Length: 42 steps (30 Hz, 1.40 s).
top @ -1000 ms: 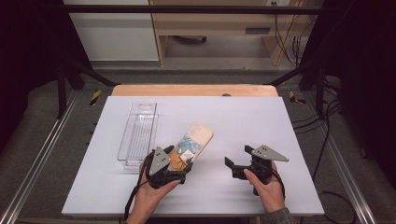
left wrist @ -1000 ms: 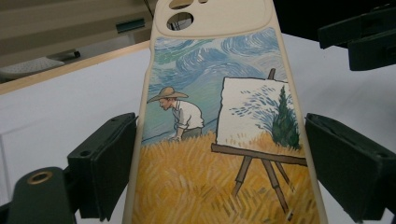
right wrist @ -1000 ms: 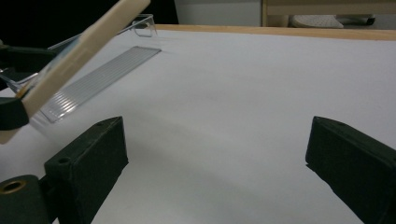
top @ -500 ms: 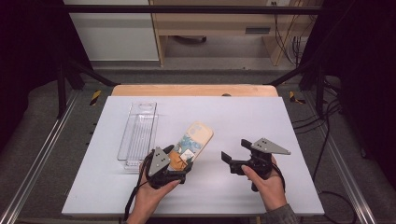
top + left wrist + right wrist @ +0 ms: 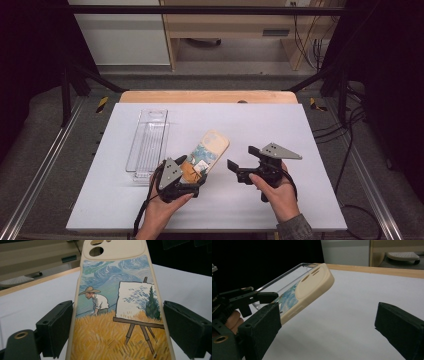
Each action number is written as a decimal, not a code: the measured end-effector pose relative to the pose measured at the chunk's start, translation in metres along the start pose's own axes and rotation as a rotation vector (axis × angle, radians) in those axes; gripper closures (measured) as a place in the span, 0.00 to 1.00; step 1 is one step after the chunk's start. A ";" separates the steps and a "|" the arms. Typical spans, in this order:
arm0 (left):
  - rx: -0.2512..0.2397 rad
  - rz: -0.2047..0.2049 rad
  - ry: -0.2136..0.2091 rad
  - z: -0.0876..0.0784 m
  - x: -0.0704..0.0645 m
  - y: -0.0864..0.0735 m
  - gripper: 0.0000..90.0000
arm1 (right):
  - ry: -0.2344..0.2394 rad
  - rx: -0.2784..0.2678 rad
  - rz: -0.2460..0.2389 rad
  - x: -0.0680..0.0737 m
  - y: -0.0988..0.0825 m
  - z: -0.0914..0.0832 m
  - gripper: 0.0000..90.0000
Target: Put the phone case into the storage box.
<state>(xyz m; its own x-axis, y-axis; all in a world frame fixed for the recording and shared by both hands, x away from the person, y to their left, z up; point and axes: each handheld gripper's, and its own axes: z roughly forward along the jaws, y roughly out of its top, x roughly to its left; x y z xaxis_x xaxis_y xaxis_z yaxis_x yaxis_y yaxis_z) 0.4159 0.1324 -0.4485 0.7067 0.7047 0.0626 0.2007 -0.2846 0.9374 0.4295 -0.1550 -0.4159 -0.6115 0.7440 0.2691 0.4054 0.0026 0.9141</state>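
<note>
A cream phone case (image 5: 211, 148) printed with a painter in a wheat field is clamped at its near end in my left gripper (image 5: 195, 173), which is shut on it. Its camera end tilts up off the white table (image 5: 300, 130). In the left gripper view the case (image 5: 117, 310) runs away from me, with both jaws at its long edges. My right gripper (image 5: 243, 160) hovers just right of the case, open, with nothing between its jaws. From the right gripper view the raised case (image 5: 312, 287) lies ahead to the left, beyond my right gripper (image 5: 329, 330).
A clear plastic box (image 5: 148, 142) lies lengthwise on the table, left of the case. The table's wooden far edge (image 5: 210, 96) borders a gap, with a cabinet and cables behind. Metal rails run along both sides of the table.
My right gripper has moved slightly forward and left, toward the case. The left gripper and the case have stayed where they were.
</note>
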 end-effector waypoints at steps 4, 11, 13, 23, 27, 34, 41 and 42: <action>-0.008 0.000 -0.002 -0.001 0.000 0.000 0.13 | 0.009 0.010 -0.007 0.005 0.002 0.004 0.07; -0.025 0.006 -0.003 -0.002 -0.002 0.003 0.13 | 0.026 0.003 0.034 0.006 0.004 0.008 0.08; -0.028 0.008 -0.005 -0.003 -0.003 0.004 0.13 | 0.036 0.000 0.053 0.006 0.005 0.009 0.09; -0.061 0.003 -0.017 -0.005 -0.006 0.006 0.13 | 0.076 0.001 0.071 0.015 0.009 0.019 0.15; -0.070 0.008 -0.025 -0.005 -0.008 0.008 0.13 | 0.097 0.011 0.083 0.017 0.011 0.024 0.21; -0.078 0.013 -0.036 -0.005 -0.011 0.008 0.13 | 0.147 -0.004 0.136 0.016 0.016 0.030 0.36; -0.089 0.013 -0.037 -0.005 -0.011 0.007 0.12 | 0.186 -0.019 0.197 0.014 0.022 0.033 0.51; -0.090 0.013 -0.037 -0.005 -0.011 0.007 0.12 | 0.190 -0.019 0.202 0.013 0.022 0.034 0.53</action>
<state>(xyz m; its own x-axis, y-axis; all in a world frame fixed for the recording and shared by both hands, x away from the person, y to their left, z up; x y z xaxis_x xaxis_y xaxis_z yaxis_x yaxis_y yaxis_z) 0.4061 0.1261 -0.4409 0.7339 0.6762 0.0640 0.1304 -0.2328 0.9637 0.4533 -0.1227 -0.4025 -0.6370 0.5893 0.4970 0.5205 -0.1468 0.8412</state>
